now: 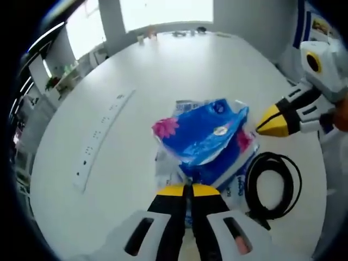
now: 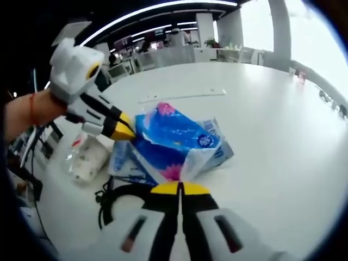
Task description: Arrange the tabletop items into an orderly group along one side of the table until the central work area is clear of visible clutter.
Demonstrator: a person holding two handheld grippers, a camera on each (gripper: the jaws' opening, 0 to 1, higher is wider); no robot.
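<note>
White round table point(image 1: 163, 70): blue tissue packs point(image 1: 209, 138), black cable coil point(image 1: 272, 185), power strip point(image 1: 103, 138).

Two grippers are in play, the left gripper point(image 1: 190, 190) and the right gripper point(image 2: 180, 187), each with two yellow-tipped jaws closed together on the wrapper of one blue tissue pack point(image 1: 209, 136) with pink flowers printed on it. Under that pack lies at least one more flat blue-and-white packet point(image 2: 124, 163), though how many are stacked there cannot be told, and beside them sit one coiled black cable point(image 1: 273, 185) and one clear bag of white items point(image 2: 87, 156). The single white table point(image 1: 179, 70) also carries one long white power strip point(image 1: 103, 138), and a few small things at its far edge are too small to count
</note>
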